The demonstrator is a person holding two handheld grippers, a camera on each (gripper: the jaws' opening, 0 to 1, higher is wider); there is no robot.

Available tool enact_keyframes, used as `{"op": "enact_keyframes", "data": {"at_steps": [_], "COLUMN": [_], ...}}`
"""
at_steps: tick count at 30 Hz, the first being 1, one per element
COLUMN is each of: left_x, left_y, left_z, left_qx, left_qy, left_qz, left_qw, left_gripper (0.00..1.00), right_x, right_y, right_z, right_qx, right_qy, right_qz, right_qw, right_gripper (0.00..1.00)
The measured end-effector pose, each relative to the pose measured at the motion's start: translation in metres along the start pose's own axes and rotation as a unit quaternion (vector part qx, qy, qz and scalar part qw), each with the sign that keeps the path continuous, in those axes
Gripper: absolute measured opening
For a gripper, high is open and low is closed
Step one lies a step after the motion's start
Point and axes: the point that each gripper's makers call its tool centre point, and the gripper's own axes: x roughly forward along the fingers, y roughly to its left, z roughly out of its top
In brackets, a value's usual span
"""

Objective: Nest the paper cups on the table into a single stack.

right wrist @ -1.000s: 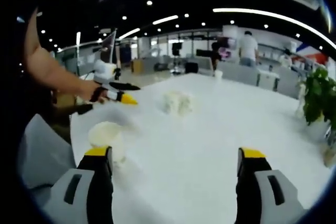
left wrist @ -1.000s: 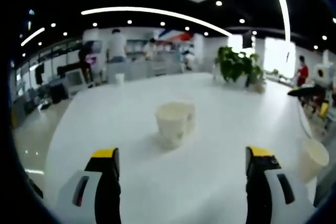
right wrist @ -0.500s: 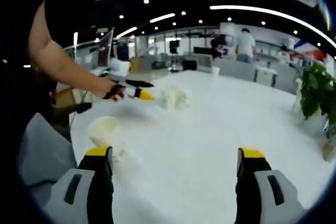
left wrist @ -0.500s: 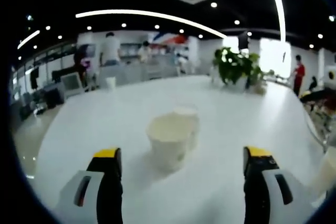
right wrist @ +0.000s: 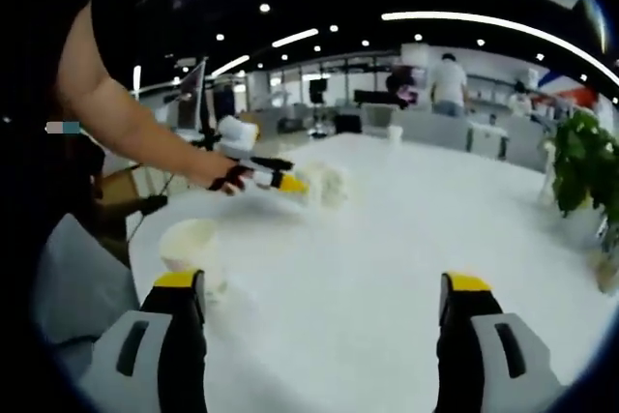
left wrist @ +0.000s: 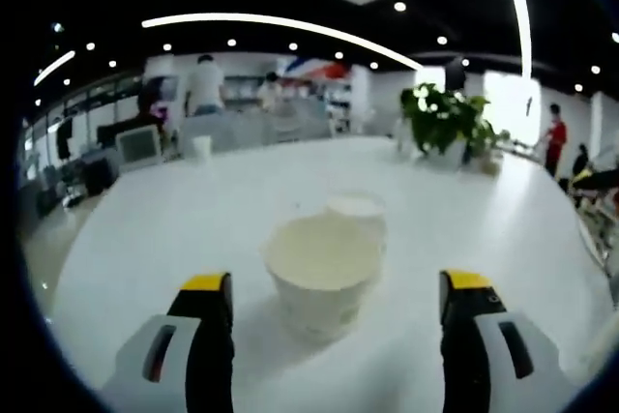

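In the left gripper view a white paper cup (left wrist: 322,273) stands upright on the white table (left wrist: 174,229), just ahead of my open left gripper (left wrist: 334,289) and between its yellow-tipped jaws. A second cup (left wrist: 355,210) stands right behind it. In the right gripper view my right gripper (right wrist: 324,289) is open with nothing between its jaws. Another paper cup (right wrist: 191,250) stands by its left jaw. The left gripper (right wrist: 276,180), held by a person's hand, reaches the pair of cups (right wrist: 324,184) further along the table.
A potted plant (left wrist: 443,125) stands at the table's far right, seen too in the right gripper view (right wrist: 584,181). A small cup (left wrist: 201,147) sits at the far edge. People stand at a counter (left wrist: 261,123) beyond. A grey chair back (right wrist: 73,287) is at the near left.
The left gripper has moved forward up to the pair of cups, which now loom larger between its jaws. The right gripper has hardly moved.
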Motion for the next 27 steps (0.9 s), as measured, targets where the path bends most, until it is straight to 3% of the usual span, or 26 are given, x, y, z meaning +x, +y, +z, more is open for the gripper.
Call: {"op": "enact_keyframes", "data": {"at_steps": [11, 17, 23, 27], "left_x": [0.010, 0.013, 0.018, 0.020], "left_y": [0.000, -0.005, -0.009, -0.006], "left_z": [-0.005, 0.004, 0.003, 0.000], "left_qx": [0.008, 0.011, 0.020, 0.022], "left_qy": [0.004, -0.007, -0.002, 0.003], "left_qz": [-0.011, -0.017, -0.027, -0.021], "left_qw": [0.9999, 0.9998, 0.9994, 0.9995], "left_gripper": [0.76, 0.68, 0.58, 0.47], "right_x": [0.006, 0.009, 0.013, 0.013], "right_y": [-0.007, -0.003, 0.000, 0.002], "right_z": [0.002, -0.006, -0.010, -0.010], "right_qx": [-0.004, 0.006, 0.011, 0.013], "right_qy": [-0.001, 0.004, 0.009, 0.008], "right_qz": [0.006, 0.010, 0.016, 0.018], "right_qw": [1.0000, 0.9999, 0.9998, 0.9997], "right_gripper": [1.00, 1.00, 1.00, 1.00]}}
